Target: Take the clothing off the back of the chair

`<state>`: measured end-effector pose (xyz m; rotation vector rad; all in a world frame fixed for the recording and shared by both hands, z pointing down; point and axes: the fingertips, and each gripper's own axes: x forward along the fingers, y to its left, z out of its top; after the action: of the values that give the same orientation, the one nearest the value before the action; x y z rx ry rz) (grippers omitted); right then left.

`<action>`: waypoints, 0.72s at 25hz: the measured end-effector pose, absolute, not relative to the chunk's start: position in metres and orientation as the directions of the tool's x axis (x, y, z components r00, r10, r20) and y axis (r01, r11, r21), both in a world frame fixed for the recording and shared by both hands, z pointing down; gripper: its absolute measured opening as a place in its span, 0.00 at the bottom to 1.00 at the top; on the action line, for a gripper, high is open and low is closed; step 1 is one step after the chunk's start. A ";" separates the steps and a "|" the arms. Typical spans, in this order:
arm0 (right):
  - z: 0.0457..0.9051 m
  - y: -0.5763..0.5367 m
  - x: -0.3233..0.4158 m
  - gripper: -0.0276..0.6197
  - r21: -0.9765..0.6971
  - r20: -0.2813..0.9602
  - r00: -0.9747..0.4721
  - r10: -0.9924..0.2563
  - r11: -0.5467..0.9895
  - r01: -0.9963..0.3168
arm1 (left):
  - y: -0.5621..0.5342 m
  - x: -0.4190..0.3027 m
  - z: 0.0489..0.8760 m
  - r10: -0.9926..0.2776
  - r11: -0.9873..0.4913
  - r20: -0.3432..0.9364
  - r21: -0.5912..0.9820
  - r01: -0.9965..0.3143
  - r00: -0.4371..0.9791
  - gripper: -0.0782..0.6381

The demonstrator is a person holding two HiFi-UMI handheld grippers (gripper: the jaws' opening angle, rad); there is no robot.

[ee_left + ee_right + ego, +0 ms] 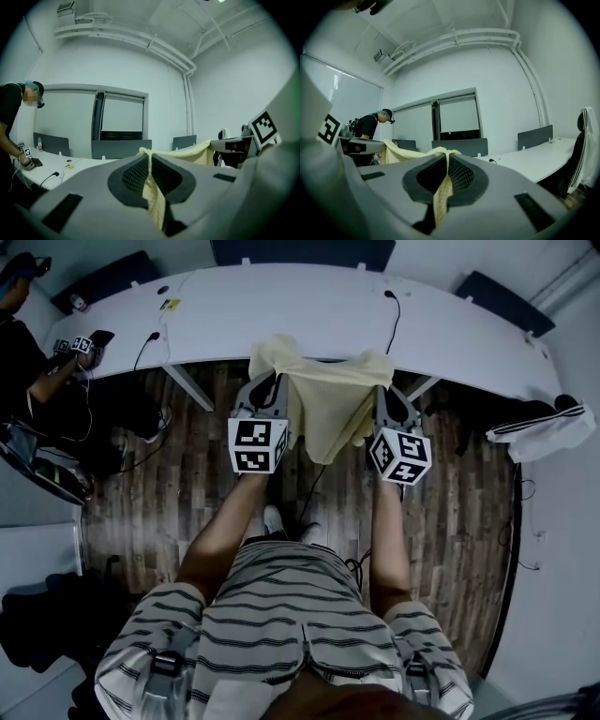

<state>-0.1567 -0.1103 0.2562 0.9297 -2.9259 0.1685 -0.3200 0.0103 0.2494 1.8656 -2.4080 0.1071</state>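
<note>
A pale yellow garment (323, 399) hangs stretched between my two grippers above the wooden floor, in front of the white desk. My left gripper (272, 385) is shut on its left top corner; in the left gripper view the yellow cloth (153, 197) is pinched between the pads. At the garment's right top corner my right gripper (386, 395) is shut too, and cloth (440, 194) runs down between its pads in the right gripper view. No chair under the garment is visible.
A long curved white desk (309, 320) with cables lies ahead. A chair with a dark jacket with white stripes (544, 427) draped on it stands at the right. A person in black (28, 371) is at the desk's left end. Dark bags (37, 615) lie at lower left.
</note>
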 end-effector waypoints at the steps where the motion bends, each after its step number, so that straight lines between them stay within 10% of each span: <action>1: 0.254 -0.110 -0.156 0.07 -0.084 0.092 -0.815 -0.571 0.812 -0.578 | 0.010 -0.319 0.247 -0.962 0.250 0.115 0.002 -0.968 -0.248 0.16; 18: 0.202 -0.100 -0.155 0.07 -0.040 0.002 -0.824 -0.567 0.823 -0.567 | 0.020 -0.315 0.203 -0.966 0.256 0.024 0.006 -0.967 -0.256 0.16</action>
<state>-0.1549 -0.1004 0.2021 0.9357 -3.0091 0.0609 -0.3148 0.0202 0.2031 1.9025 -2.4718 0.0156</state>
